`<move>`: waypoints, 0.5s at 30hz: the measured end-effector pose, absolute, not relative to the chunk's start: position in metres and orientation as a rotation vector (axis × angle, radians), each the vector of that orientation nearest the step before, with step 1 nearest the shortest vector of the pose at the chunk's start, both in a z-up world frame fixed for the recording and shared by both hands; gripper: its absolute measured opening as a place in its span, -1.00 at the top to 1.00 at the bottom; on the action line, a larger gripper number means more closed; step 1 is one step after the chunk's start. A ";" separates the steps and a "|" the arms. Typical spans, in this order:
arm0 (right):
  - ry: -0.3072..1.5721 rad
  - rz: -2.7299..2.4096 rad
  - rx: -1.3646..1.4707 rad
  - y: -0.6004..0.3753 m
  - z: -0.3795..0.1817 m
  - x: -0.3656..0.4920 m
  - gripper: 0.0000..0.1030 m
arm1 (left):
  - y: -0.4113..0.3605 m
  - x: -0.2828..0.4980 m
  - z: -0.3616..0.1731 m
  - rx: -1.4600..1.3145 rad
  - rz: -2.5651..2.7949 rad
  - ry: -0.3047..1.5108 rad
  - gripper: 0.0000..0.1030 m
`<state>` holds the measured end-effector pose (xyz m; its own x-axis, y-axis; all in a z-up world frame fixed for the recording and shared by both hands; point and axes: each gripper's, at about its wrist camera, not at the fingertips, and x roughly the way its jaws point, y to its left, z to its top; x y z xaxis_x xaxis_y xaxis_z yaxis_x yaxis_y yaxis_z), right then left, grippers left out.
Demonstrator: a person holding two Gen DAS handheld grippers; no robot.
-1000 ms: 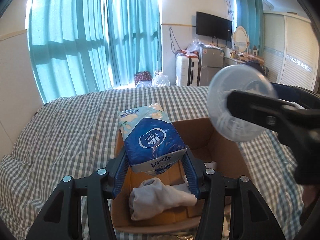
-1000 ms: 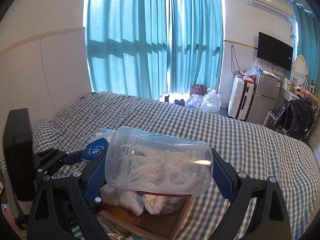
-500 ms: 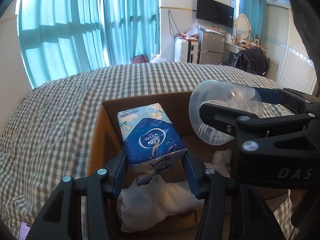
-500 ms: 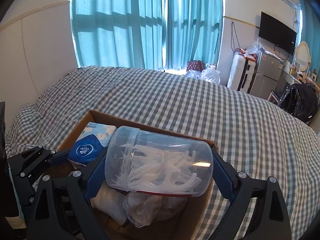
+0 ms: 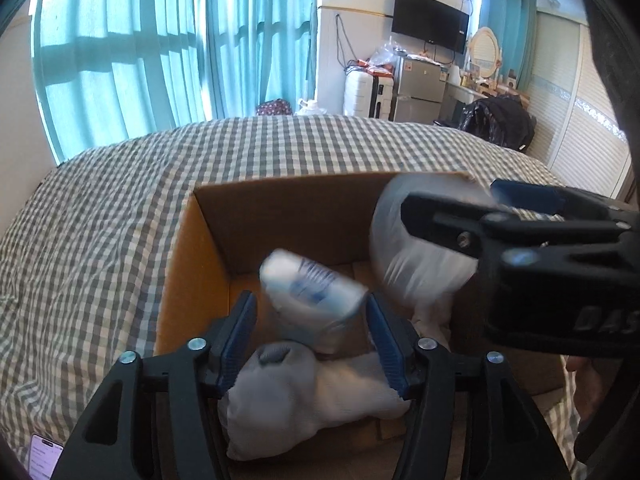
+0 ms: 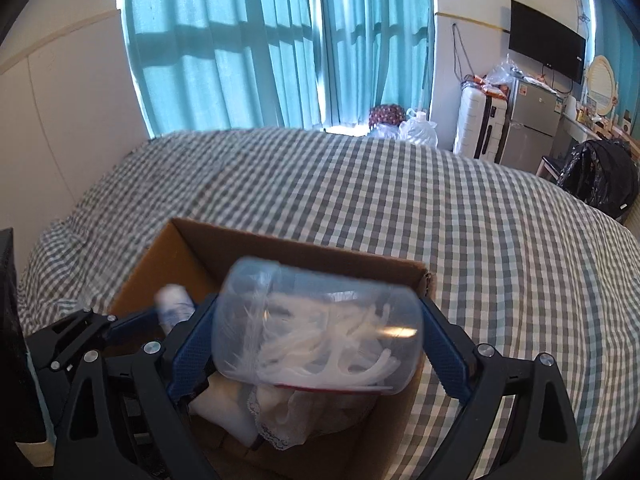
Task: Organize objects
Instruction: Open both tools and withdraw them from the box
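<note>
A cardboard box [image 5: 280, 216] lies open on the checked bed. Over its near side my left gripper [image 5: 312, 336] has its jaws opening. The blue and white tissue pack [image 5: 312, 292] is blurred and tipping down between them, clear of the left pad, above a white cloth bundle [image 5: 304, 388] in the box. My right gripper [image 6: 316, 340] hangs over the box [image 6: 280, 252], shut end to end on a clear plastic jar of white floss picks [image 6: 320, 328], which is blurred. In the left wrist view the jar [image 5: 420, 256] sits over the box's right half.
The grey-and-white checked bedcover [image 6: 480, 240] stretches all around the box. A phone [image 5: 40, 456] lies on it at the near left. More white cloth and lace [image 6: 280, 412] fills the box bottom. Curtains, a suitcase, a fridge and a black bag stand beyond the bed.
Both grippers came down over the box. The left jaws have spread and the tissue pack has slipped down out of their hold. The jar stays between the right pads.
</note>
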<state>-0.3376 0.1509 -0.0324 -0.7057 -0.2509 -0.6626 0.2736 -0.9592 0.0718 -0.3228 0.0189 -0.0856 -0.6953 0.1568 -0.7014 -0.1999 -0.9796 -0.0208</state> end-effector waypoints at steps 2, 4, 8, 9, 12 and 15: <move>0.014 -2.688 0.973 0.155 -0.017 -0.327 -0.99 | 0.020 -0.319 -0.076 -1.094 2.739 0.101 -0.39; -0.007 -2.710 0.919 0.159 0.001 -0.316 -1.00 | 0.021 -0.313 -0.064 -1.060 2.761 0.114 -0.49; 0.020 -2.753 0.830 0.168 0.036 -0.288 -1.00 | 0.021 -0.295 -0.040 -1.002 2.811 0.125 -0.62; 0.027 -2.763 0.811 0.169 0.044 -0.279 -0.99 | 0.020 -0.290 -0.034 -0.990 2.825 0.122 -0.64; 0.034 -2.790 0.759 0.177 0.066 -0.251 -1.00 | 0.015 -0.271 -0.018 -0.942 2.854 0.089 -0.69; 0.035 -2.806 0.725 0.183 0.082 -0.223 -1.00 | 0.010 -0.251 -0.003 -0.916 2.877 0.052 -0.71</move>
